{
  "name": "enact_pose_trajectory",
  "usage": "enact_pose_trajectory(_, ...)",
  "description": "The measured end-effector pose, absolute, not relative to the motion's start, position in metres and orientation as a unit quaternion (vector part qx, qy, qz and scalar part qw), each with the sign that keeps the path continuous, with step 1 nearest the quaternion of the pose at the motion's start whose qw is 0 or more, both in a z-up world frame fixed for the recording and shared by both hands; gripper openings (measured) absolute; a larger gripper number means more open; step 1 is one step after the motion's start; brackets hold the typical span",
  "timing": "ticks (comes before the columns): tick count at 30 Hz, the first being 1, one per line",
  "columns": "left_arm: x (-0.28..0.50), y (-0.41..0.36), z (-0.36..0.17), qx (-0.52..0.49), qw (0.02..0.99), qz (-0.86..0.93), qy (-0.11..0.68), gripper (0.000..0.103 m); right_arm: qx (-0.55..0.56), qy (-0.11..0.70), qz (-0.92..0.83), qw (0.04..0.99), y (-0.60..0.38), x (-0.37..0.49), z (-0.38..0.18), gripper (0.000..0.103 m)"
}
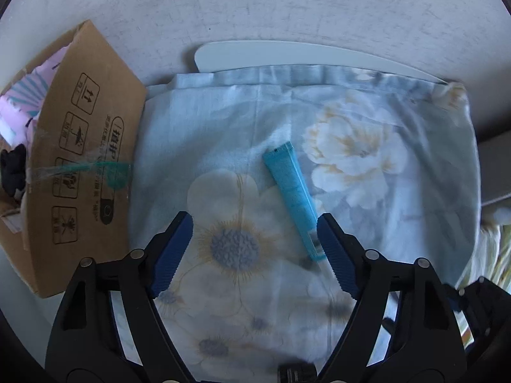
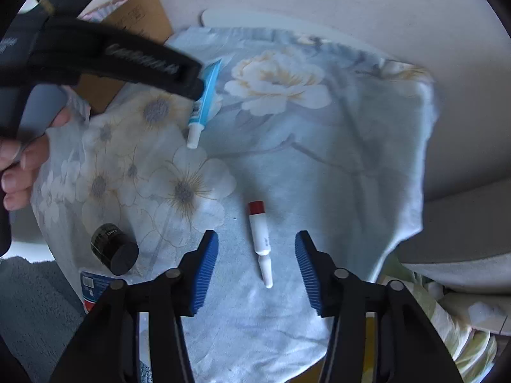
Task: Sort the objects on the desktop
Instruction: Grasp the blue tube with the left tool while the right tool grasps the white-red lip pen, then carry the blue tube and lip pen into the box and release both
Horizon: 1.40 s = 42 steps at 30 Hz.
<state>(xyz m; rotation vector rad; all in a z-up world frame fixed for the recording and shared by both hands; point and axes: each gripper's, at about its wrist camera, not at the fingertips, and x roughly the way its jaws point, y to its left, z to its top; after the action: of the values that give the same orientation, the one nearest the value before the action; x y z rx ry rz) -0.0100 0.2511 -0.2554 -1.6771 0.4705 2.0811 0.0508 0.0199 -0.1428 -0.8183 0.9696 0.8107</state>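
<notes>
A teal tube (image 1: 292, 191) lies on the floral cloth (image 1: 399, 223), its cap end beside the right finger of my left gripper (image 1: 255, 233), which is open and empty just above the cloth. The tube also shows in the right wrist view (image 2: 204, 102), partly under the left gripper's body (image 2: 127, 60). My right gripper (image 2: 257, 255) is open and empty, its fingers either side of a white tube with a red cap (image 2: 260, 239) lying on the cloth (image 2: 319, 159). A black jar (image 2: 113, 249) lies on its side at the left.
A brown cardboard box (image 1: 80, 166) holding pink cloth and dark items stands left of the cloth; it also shows in the right wrist view (image 2: 140, 12). A white board (image 1: 287, 54) lies under the cloth's far edge. A blue-labelled item (image 2: 91, 290) sits near the black jar.
</notes>
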Motion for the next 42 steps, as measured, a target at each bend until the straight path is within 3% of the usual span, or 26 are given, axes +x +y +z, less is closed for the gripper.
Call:
enact_pose_trajectory(5, -0.007, 0.255, -0.264, -0.603, 0.223, 0.749, 0.159, 0.075, -0.371, 0.447, 0.376, 0.722, 0.022, 0.053, -0.151, 0.038)
enact_pose_trajectory(9, -0.003, 0.255, -0.27, -0.598, 0.228, 0.75, 0.166, 0.061, -0.372, 0.444, 0.377, 0.723, 0.022, 0.053, -0.153, 0.035)
enact_pose_trajectory(11, -0.001, 0.254, -0.27, -0.594, 0.232, 0.752, 0.166, 0.058, -0.374, 0.442, 0.372, 0.725, 0.02, 0.054, -0.152, 0.027)
enact_pose_trajectory(15, 0.002, 0.254, -0.266, -0.587, 0.245, 0.752, 0.174, 0.016, -0.367, 0.443, 0.362, 0.734, 0.016, 0.057, -0.151, 0.017)
enact_pose_trajectory(16, 0.002, 0.255, -0.266, -0.589, 0.248, 0.749, 0.178, 0.013, -0.364, 0.444, 0.359, 0.736, 0.015, 0.058, -0.151, 0.014)
enact_pose_trajectory(28, 0.004, 0.243, -0.242, -0.592, 0.284, 0.728, 0.198, 0.013, -0.32, 0.461, 0.341, 0.754, 0.007, 0.056, -0.135, 0.01)
enact_pose_trajectory(42, -0.035, 0.205, -0.129, -0.56, 0.339, 0.732, 0.189, 0.013, -0.33, 0.43, 0.342, 0.767, 0.063, 0.043, -0.07, 0.01)
